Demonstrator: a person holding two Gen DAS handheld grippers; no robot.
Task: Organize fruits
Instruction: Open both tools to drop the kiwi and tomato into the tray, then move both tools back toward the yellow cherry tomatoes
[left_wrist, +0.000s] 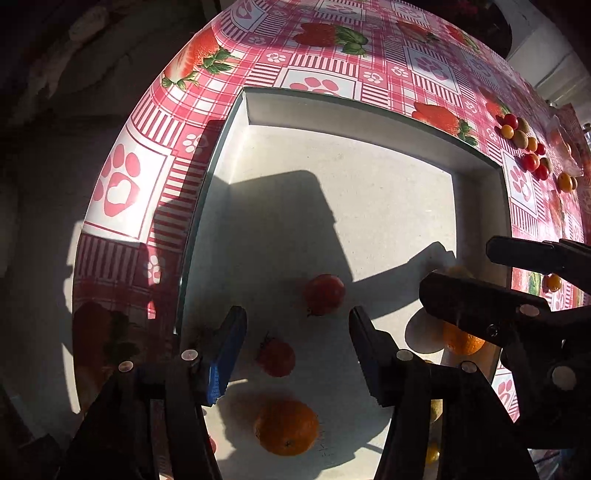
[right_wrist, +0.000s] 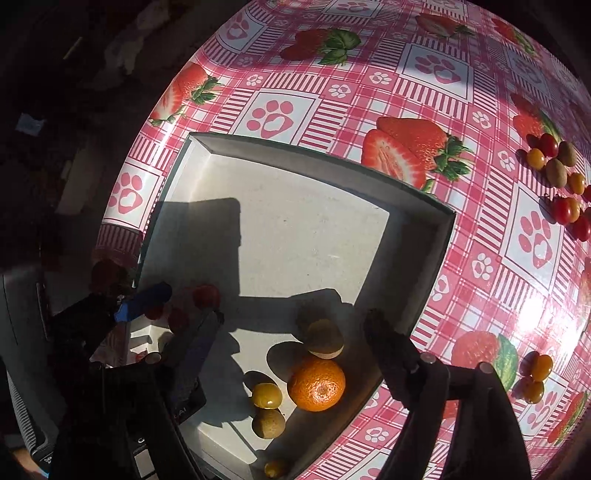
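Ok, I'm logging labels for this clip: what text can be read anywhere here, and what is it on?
"AI": the end of a cut-off white word on the dark body of the right gripper.
White print on the left gripper's blue pad: too small to read.
Faint handwritten marks on the tray floor beside the orange: illegible.
Tablecloth: pictures only, no words.

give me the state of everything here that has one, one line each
left gripper: jaws open, empty, over the tray
right gripper: jaws open, empty, over the tray corner
shallow white rectangular tray: flat on the cloth, partly filled
red tomatoes: loose in the tray
large orange mandarin: resting in the tray, by a brown kiwi
small mixed fruits: on the cloth, outside the tray
pink checked strawberry tablecloth: spread flat
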